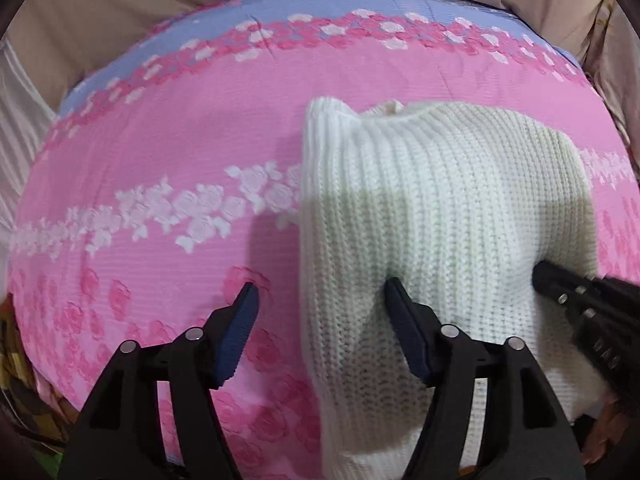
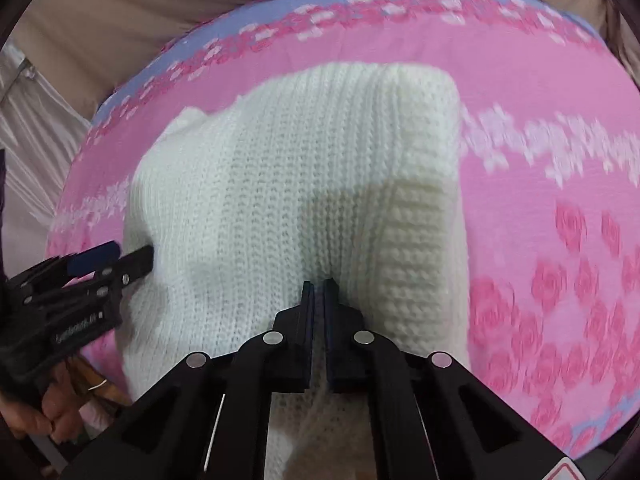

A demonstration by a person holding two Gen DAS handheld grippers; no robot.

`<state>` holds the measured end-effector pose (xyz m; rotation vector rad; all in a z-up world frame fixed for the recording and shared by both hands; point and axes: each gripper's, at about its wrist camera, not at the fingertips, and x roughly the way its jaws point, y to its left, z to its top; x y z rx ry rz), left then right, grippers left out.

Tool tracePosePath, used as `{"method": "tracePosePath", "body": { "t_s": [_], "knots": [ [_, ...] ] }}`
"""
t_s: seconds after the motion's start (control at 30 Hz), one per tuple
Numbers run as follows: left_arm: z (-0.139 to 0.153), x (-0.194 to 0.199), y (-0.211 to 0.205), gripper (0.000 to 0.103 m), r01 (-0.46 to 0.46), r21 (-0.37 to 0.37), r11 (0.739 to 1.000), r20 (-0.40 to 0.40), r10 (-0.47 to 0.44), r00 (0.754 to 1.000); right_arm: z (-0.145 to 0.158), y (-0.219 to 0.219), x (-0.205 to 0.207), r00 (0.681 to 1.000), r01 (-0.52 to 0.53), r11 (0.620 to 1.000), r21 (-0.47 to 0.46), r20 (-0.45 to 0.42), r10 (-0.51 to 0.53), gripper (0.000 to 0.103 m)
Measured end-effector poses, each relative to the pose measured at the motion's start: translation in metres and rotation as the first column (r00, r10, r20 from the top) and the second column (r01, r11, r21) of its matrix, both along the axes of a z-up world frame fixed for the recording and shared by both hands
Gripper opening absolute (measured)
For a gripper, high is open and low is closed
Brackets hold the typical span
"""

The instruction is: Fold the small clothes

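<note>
A white knit sweater (image 1: 440,208) lies on a pink rose-patterned bedspread (image 1: 160,128). My left gripper (image 1: 320,292) is open and straddles the sweater's left edge, with one finger (image 1: 244,312) over the bedspread and the other on the knit. In the right wrist view the same gripper (image 2: 120,258) shows at the sweater's (image 2: 300,168) left side. My right gripper (image 2: 319,283) is shut, and the knit ribs pucker toward its tips, pinched between them. From the left wrist view, that right gripper (image 1: 538,276) digs into the sweater's right side.
The bedspread (image 2: 560,260) has a lilac band (image 1: 240,12) along its far edge. Beige draped fabric (image 1: 100,12) hangs behind the bed. A person's hand (image 2: 52,412) holds the left gripper at the near left.
</note>
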<state>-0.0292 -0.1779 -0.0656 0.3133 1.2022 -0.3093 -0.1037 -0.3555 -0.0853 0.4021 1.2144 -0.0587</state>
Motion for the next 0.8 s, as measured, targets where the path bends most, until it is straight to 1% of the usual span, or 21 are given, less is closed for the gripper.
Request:
{"method": "tracePosePath", "body": {
  "t_s": [0.07,0.17,0.2,0.23,0.3,0.33,0.37,0.4,0.47,0.53,0.57,0.63,0.7,0.73,0.8],
  "knots": [
    [0.002,0.004,0.005,0.065,-0.012,-0.017,1.0,-0.023,0.012,1.0,0.016,0.001,0.005,1.0,0.0,1.0,-0.013,-0.001,-0.001,0.004],
    [-0.002,0.007,0.006,0.067,-0.014,-0.026,1.0,-0.032,0.014,0.999,0.052,0.002,-0.012,0.998,0.035,0.999,-0.037,0.059,-0.033,0.004],
    [-0.003,0.009,0.006,0.068,-0.013,-0.023,1.0,-0.027,0.013,1.0,0.054,0.002,-0.016,0.997,0.045,0.998,-0.043,0.06,-0.042,0.004],
    [-0.003,0.008,0.006,0.068,-0.013,-0.023,1.0,-0.024,0.013,1.0,0.045,0.001,-0.02,0.999,0.049,0.997,-0.051,0.022,-0.048,0.004],
    [0.003,0.001,0.0,0.068,-0.01,-0.033,0.999,-0.042,0.009,0.999,0.011,-0.001,-0.022,0.995,0.051,0.997,-0.057,-0.082,-0.055,0.0],
    [0.008,-0.002,0.0,0.068,-0.006,-0.029,1.0,-0.038,0.005,0.999,0.008,-0.004,-0.025,0.994,0.074,0.997,-0.023,-0.078,-0.076,0.0],
    [0.014,-0.006,0.0,0.068,0.005,-0.024,1.0,-0.025,-0.006,1.0,0.014,-0.007,-0.032,0.993,0.105,0.994,0.014,-0.054,-0.104,0.0],
    [0.019,-0.01,0.001,0.066,0.018,-0.019,1.0,-0.015,-0.019,1.0,0.024,-0.009,-0.038,0.992,0.119,0.992,0.031,-0.038,-0.118,0.0],
    [0.028,-0.019,0.001,0.066,0.042,-0.02,0.999,-0.005,-0.042,0.999,0.05,-0.007,-0.052,0.992,0.127,0.992,0.01,0.016,-0.127,0.007],
    [0.03,-0.027,-0.001,0.066,0.06,-0.021,0.998,-0.013,-0.06,0.998,0.068,-0.002,-0.064,0.994,0.102,0.994,-0.05,0.046,-0.1,0.007],
    [0.029,-0.031,-0.003,0.066,0.071,-0.02,0.997,-0.022,-0.072,0.997,0.07,0.0,-0.069,0.995,0.089,0.994,-0.067,0.041,-0.086,0.007],
    [0.026,-0.035,-0.005,0.066,0.078,-0.012,0.997,-0.028,-0.078,0.997,0.055,0.001,-0.071,0.998,0.066,0.995,-0.069,-0.005,-0.066,0.007],
    [0.021,-0.036,-0.007,0.066,0.079,-0.009,0.997,-0.045,-0.079,0.996,0.019,0.0,-0.069,0.994,0.055,0.993,-0.102,-0.087,-0.064,0.002],
    [0.019,-0.037,-0.008,0.066,0.078,-0.004,0.997,-0.053,-0.078,0.996,0.009,-0.001,-0.069,0.994,0.058,0.995,-0.084,-0.091,-0.066,0.0],
    [0.017,-0.039,-0.008,0.066,0.076,0.001,0.997,-0.057,-0.076,0.996,0.016,-0.002,-0.072,0.993,0.081,0.994,-0.068,-0.086,-0.087,0.0]
  ]
}}
